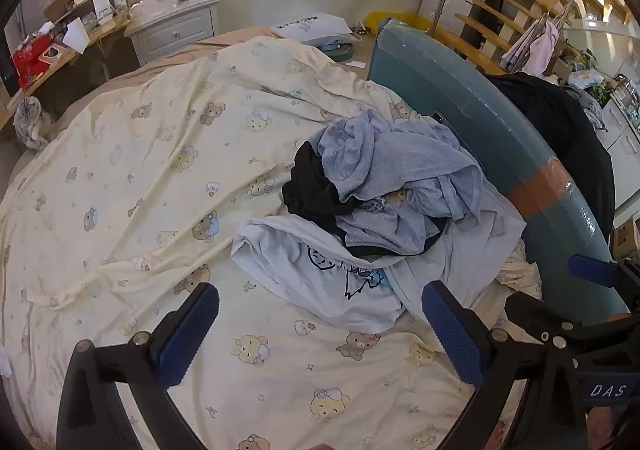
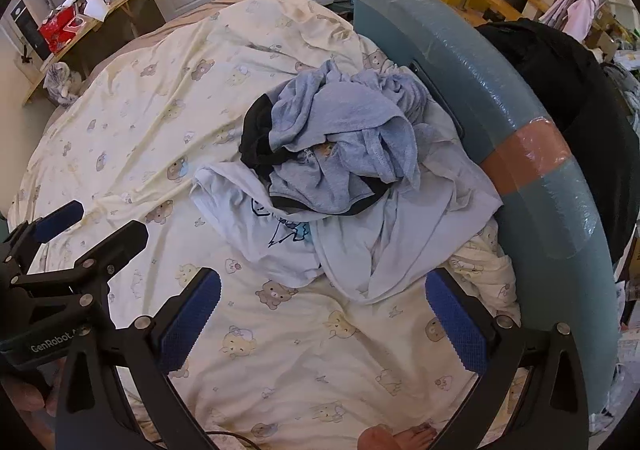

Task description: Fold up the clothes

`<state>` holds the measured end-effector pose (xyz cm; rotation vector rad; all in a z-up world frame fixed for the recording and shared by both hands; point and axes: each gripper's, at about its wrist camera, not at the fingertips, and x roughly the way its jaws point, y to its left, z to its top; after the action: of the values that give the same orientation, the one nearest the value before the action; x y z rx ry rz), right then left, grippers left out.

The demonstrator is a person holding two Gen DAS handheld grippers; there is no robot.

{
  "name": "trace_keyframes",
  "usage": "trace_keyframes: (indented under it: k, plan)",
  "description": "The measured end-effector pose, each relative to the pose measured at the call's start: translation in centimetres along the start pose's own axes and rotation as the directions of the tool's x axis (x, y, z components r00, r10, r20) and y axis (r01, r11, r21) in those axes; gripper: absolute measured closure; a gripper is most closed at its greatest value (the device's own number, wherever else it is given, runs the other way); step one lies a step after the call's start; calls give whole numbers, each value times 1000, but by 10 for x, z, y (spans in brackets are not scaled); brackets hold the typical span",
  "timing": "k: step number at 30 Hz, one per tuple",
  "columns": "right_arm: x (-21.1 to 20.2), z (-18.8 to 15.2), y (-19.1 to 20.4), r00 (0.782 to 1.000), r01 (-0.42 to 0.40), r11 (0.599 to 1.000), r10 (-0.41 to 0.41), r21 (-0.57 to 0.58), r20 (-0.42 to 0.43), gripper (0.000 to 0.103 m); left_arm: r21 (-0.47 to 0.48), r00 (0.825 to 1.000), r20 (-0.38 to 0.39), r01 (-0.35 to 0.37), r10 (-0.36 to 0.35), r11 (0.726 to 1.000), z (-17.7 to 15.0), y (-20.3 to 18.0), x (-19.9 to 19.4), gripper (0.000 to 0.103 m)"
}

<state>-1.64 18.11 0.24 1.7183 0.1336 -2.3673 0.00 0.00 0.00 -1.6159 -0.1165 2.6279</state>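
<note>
A pile of clothes lies on the bed beside the teal padded board. On top is a crumpled grey garment, with a black garment under its left side. A white T-shirt with a line drawing lies at the bottom. My left gripper hangs open over the sheet, just short of the white T-shirt. My right gripper is open too, close beside the left one, near the T-shirt's lower edge. Nothing is between either pair of fingers.
The cream sheet with bear prints is wrinkled and bare to the left of the pile. A dark garment hangs over the teal board. A white nightstand, a cluttered desk and stairs stand beyond. A bare foot shows below.
</note>
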Motion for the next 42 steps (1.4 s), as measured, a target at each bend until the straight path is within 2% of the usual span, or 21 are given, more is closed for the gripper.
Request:
trace_keyframes:
  k: [1,13,42]
  plan:
    - [0,-3,3,1000,20,1000,-21,-7,-2,0,2,1000,2,0,0,1000,0,0,0,1]
    - [-3,0,1,1000,12,1000,-12,-17,8,0,21,1000,22,-2,2,1000,1,-3,-2,2]
    - [-4,-2,4,999,41,998,-40,-43,37,0,24,1000,8,9,-9,1000,2,-3,1,2]
